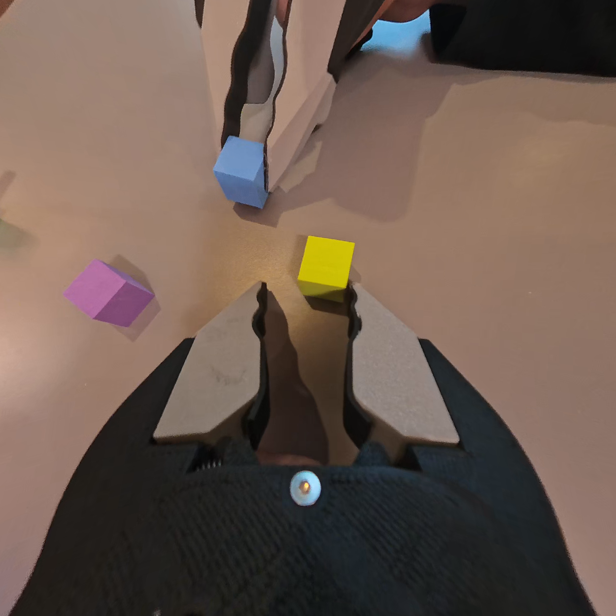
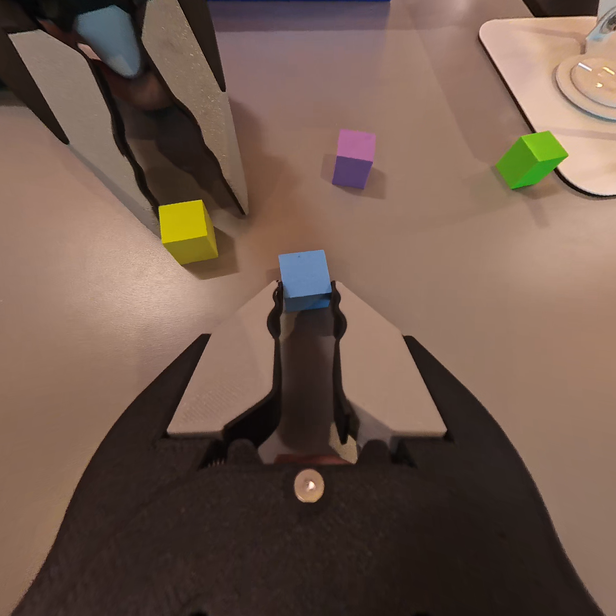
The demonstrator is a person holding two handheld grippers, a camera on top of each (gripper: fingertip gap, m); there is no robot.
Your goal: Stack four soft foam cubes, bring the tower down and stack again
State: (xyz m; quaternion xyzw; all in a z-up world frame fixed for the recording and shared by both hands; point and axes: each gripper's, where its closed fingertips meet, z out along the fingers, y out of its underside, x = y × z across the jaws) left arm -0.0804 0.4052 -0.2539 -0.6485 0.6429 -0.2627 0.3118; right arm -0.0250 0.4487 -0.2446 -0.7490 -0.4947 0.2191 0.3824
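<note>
My right gripper (image 2: 306, 289) is shut on a blue foam cube (image 2: 304, 278) and holds it at or just above the tan table. In the left wrist view the same gripper (image 1: 246, 161) comes down from the top with the blue cube (image 1: 240, 170) tilted in its tips. My left gripper (image 1: 308, 290) is open and empty. A yellow cube (image 1: 326, 265) rests on the table just beyond its right fingertip. It also shows in the right wrist view (image 2: 186, 230), in front of the left gripper (image 2: 201, 213). A purple cube (image 1: 106, 293) (image 2: 355, 160) lies apart. A green cube (image 2: 530, 160) lies tilted.
The green cube leans on the rim of a white rounded stand base (image 2: 520, 50) at the far right of the right wrist view. A dark object (image 1: 533, 33) sits at the table's far side in the left wrist view. One gripper's finger ends stand about 8 cm off the other's.
</note>
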